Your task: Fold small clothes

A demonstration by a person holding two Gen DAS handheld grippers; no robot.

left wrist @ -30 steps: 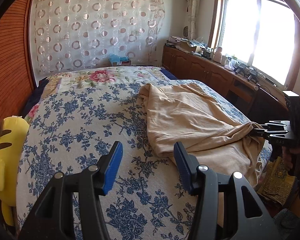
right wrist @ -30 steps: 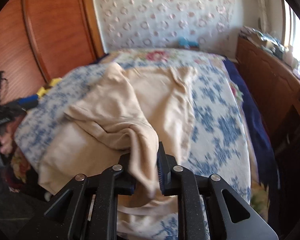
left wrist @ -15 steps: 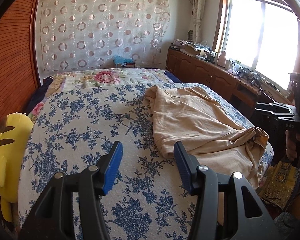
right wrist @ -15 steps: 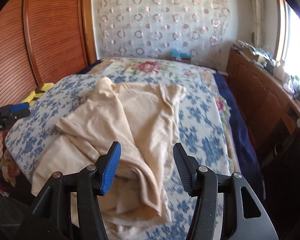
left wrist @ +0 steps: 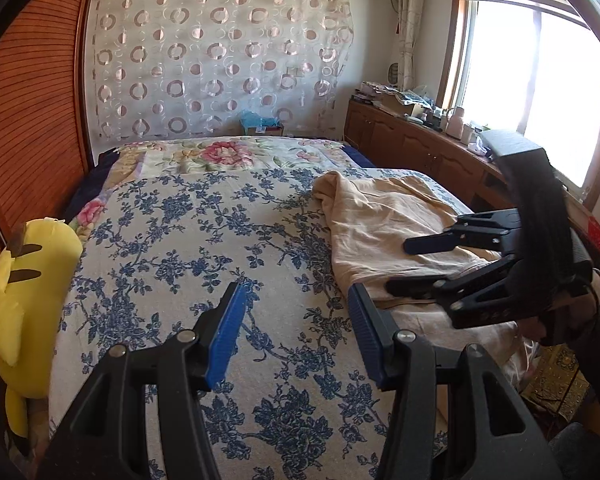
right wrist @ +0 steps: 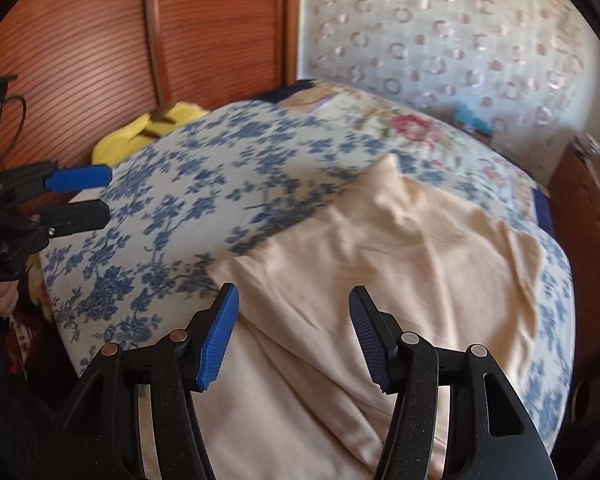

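Risk: garment (right wrist: 400, 264) lies rumpled on the bed's (left wrist: 180, 240) window-side half, near the foot edge. Your right gripper (right wrist: 294, 336) hovers over it, jaws apart, empty; left gripper (left wrist: 296, 332) likewise, off the garment. Pinch one layer only, or folds skew.

Beige garment (left wrist: 384, 220), blue-floral white bedspread (left wrist: 204, 248), yellow plush toy (left wrist: 16, 292), circle-patterned curtain (left wrist: 220, 60)

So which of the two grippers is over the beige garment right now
The right gripper: its open fingers hang above the beige garment. The left gripper, also open, is over bare blue-flowered bedspread beside it.
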